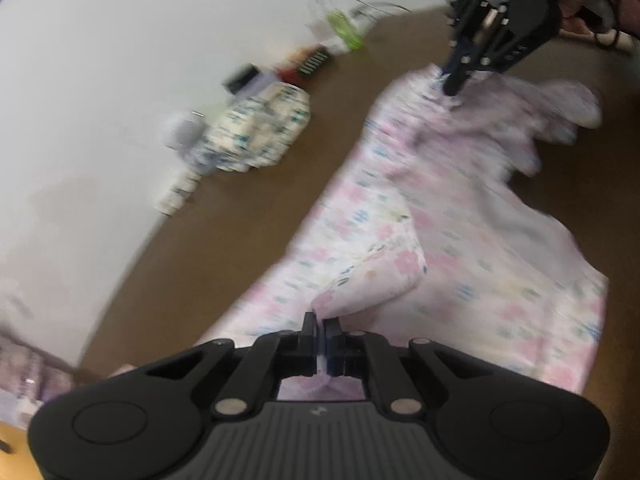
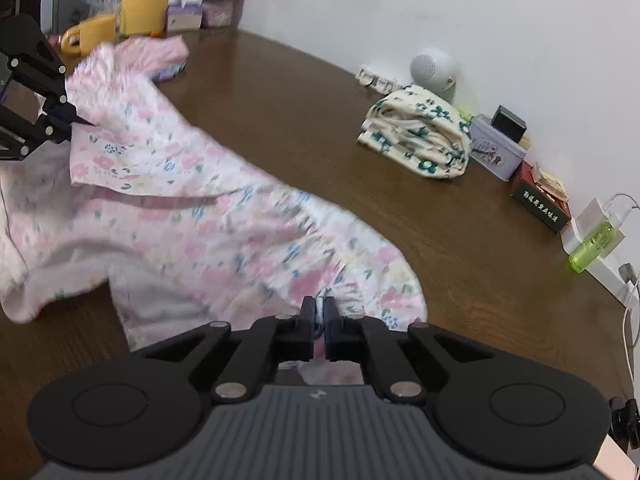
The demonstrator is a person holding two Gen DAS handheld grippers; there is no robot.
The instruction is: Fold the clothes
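Note:
A pink floral garment [image 1: 460, 240] lies spread and rumpled across the brown table [image 1: 248, 216]. In the left wrist view my left gripper [image 1: 321, 320] is shut on a fold of its near edge, with cloth pinched between the pads. At the far end my right gripper [image 1: 454, 88] is shut on the garment's other edge. In the right wrist view the right gripper [image 2: 319, 304] grips the ruffled edge of the garment [image 2: 224, 216], and the left gripper [image 2: 86, 123] pinches a corner at the far left, lifted slightly off the table [image 2: 300, 100].
A folded cream garment with green flowers [image 2: 420, 136] sits near the wall. Beside it are a white round speaker [image 2: 432, 66], a tin box [image 2: 496, 152], a red box [image 2: 540, 204] and a green bottle [image 2: 594, 246]. A yellow mug [image 2: 90, 32] and folded pink cloth [image 2: 160, 54] lie far left.

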